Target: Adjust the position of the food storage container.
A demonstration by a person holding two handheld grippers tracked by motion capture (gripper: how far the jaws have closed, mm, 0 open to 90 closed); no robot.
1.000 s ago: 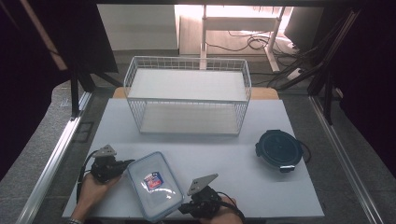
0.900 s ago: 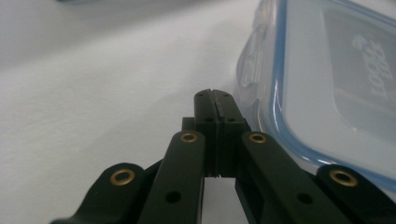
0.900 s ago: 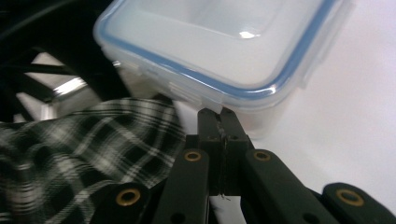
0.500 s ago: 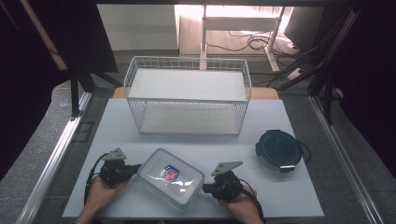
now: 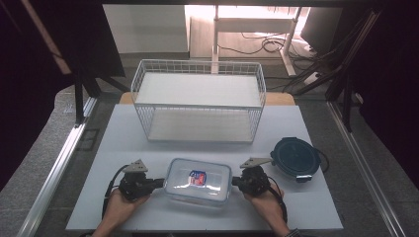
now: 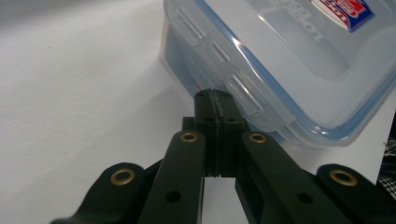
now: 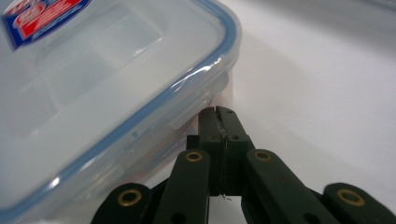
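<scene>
A clear rectangular food container (image 5: 197, 181) with a blue-sealed lid and a red-and-blue label lies crosswise on the white table near its front edge. My left gripper (image 5: 160, 182) is shut, its tips at the container's left end. My right gripper (image 5: 234, 182) is shut too, its tips at the container's right end. In the left gripper view the closed jaws (image 6: 212, 95) touch a latch flap on the container (image 6: 289, 60). In the right gripper view the closed jaws (image 7: 217, 112) sit just under the lid rim of the container (image 7: 93, 84). Nothing is between either pair of jaws.
A white wire basket (image 5: 197, 123) stands at the back middle of the table. A round dark blue lidded container (image 5: 295, 159) sits to the right, close behind my right hand. The white tabletop (image 5: 123, 143) is bare between basket and hands.
The container has turned from a tilted pose to lying crosswise and slid right and a little farther from the front edge. Both hands moved with it, the right one farther right.
</scene>
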